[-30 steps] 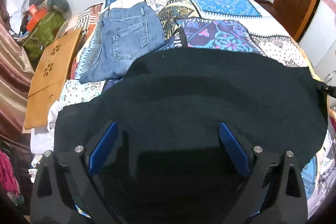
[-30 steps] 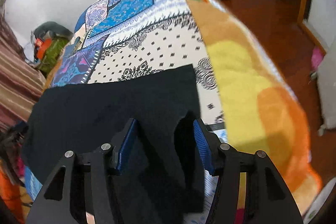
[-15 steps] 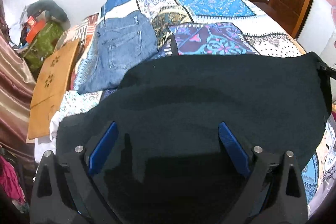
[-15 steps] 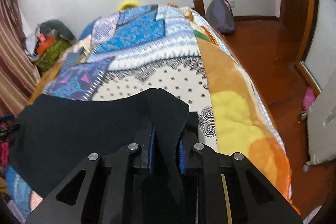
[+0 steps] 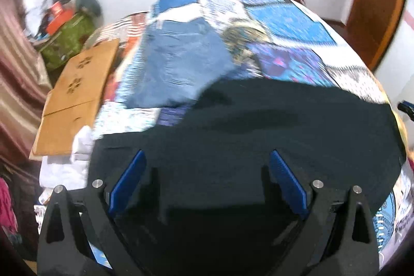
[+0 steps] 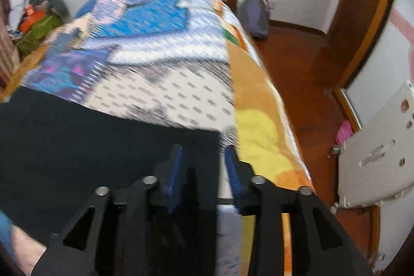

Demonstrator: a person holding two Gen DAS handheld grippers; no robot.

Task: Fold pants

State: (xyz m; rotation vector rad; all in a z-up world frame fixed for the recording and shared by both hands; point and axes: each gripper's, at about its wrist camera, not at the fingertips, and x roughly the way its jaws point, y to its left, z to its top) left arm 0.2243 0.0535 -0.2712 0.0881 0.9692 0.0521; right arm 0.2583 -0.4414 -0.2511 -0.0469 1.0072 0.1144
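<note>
The black pants [image 5: 258,136] are lying spread across the near end of the bed [image 5: 284,25], on top of its patchwork cover. The bed is the big thing here, so everything else is told from it.

The left gripper [image 5: 205,159] is hanging over the near part of the pants. Its jaws are spread wide, and the blue pads [image 5: 129,177] are standing far apart with only flat black cloth under them — they are not pinching anything.

The right gripper [image 6: 203,149] is sitting at the pants' edge nearest the bed's orange and yellow blanket [image 6: 261,126]. Its jaws have just been opening. A strip of the black pants is lying between the two blue pads [image 6: 176,167], but the right pad is showing a gap beside the cloth, so the jaws are looking loose and not squeezing. The picture is blurry here.

Farther up the bed, a pair of blue jeans [image 5: 181,64] is lying just past the black pants, and the two are meeting at one corner. Off the bed's left side a flat brown board [image 5: 75,95] is resting, and past it a green bag [image 5: 69,38] is sitting by the wall. Off the bed's right side there is a red-brown floor [image 6: 297,64] — a grey bag [image 6: 254,14] is leaning against the wall there.
</note>
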